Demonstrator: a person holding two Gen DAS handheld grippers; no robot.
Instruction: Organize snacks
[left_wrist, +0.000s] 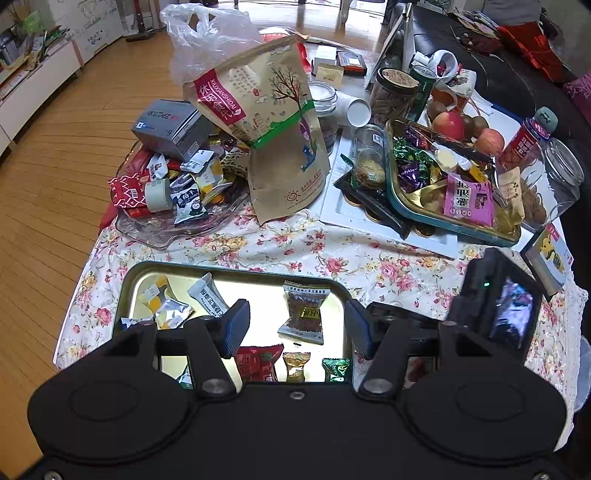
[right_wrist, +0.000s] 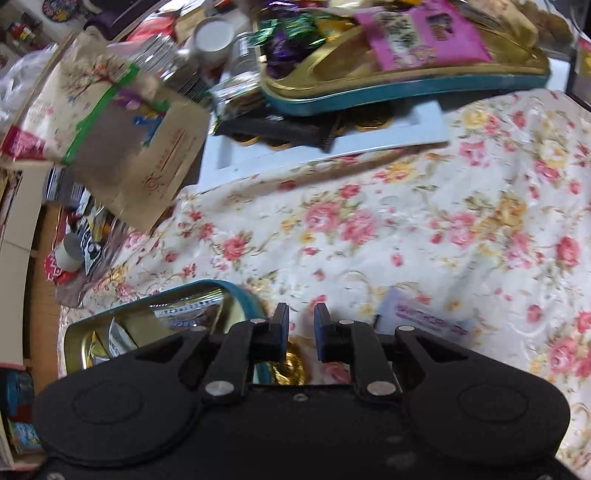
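Note:
A shiny gold tin (left_wrist: 325, 284) with a teal rim lies on the floral cloth near me and holds several wrapped snacks, among them a brown dried-meat packet (left_wrist: 304, 314). My left gripper (left_wrist: 293, 326) hangs open and empty over the tin. My right gripper (right_wrist: 301, 328) is open with a narrow gap, low over the cloth beside the tin's rim (right_wrist: 236, 288). A gold foil candy (right_wrist: 293, 365) lies just below its fingers, not held. A small pale packet (right_wrist: 421, 314) lies to its right. The right gripper's body (left_wrist: 495, 295) shows at the tin's right.
A glass dish (left_wrist: 166, 229) of mixed snacks, a grey box (left_wrist: 173, 125) and a tall kraft snack bag (left_wrist: 273, 125) stand at the back left. A second teal tin (left_wrist: 454, 221) of candies sits on a white tray (left_wrist: 369, 225) at the back right, with jars, apples and bottles behind.

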